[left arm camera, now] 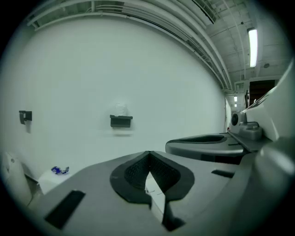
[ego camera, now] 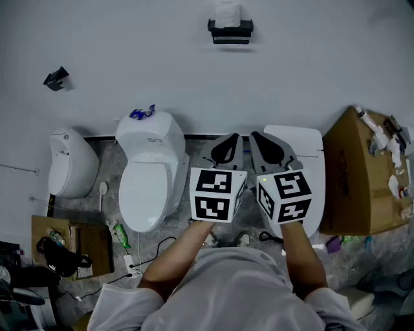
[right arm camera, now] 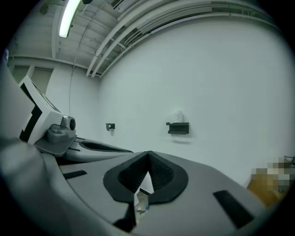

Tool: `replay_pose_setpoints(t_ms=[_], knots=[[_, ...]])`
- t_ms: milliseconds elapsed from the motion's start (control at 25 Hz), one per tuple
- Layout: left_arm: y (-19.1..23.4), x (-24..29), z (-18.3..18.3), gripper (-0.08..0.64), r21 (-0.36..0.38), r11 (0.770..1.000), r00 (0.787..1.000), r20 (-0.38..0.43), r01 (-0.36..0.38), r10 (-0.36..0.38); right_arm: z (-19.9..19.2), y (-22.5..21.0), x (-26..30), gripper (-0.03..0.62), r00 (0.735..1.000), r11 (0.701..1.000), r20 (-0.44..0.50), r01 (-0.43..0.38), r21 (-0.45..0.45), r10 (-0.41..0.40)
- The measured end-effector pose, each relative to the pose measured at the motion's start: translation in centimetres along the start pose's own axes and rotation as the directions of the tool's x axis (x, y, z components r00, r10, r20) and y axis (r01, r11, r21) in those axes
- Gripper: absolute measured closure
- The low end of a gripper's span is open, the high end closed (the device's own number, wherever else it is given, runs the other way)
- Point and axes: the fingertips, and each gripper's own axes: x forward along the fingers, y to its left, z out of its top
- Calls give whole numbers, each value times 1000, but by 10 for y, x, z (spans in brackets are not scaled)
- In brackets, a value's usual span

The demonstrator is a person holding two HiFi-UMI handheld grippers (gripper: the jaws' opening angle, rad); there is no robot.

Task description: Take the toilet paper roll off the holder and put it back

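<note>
White toilet paper roll point(ego camera: 227, 13) sits atop black wall holder point(ego camera: 230, 30); left tool point(ego camera: 228, 145) and right tool point(ego camera: 268, 145) both closed, empty

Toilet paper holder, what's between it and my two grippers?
Only bare white wall, in the head view, separates the toilet paper holder from the left gripper and right gripper; both gripper views agree.

head view looks down; gripper views share the far holder point(left arm camera: 120, 121)

White toilet paper roll point(ego camera: 227, 13) sits atop black holder point(ego camera: 230, 31) — wall-mounted, untouched.
</note>
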Motion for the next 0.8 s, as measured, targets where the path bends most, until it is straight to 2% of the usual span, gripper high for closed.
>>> replay_pose_setpoints(t_ms=[800], knots=[[-23,32,6,557,-4,998,998,-1,-58,58,-5,-35,-2,589,996,996,12,-83,28,83]])
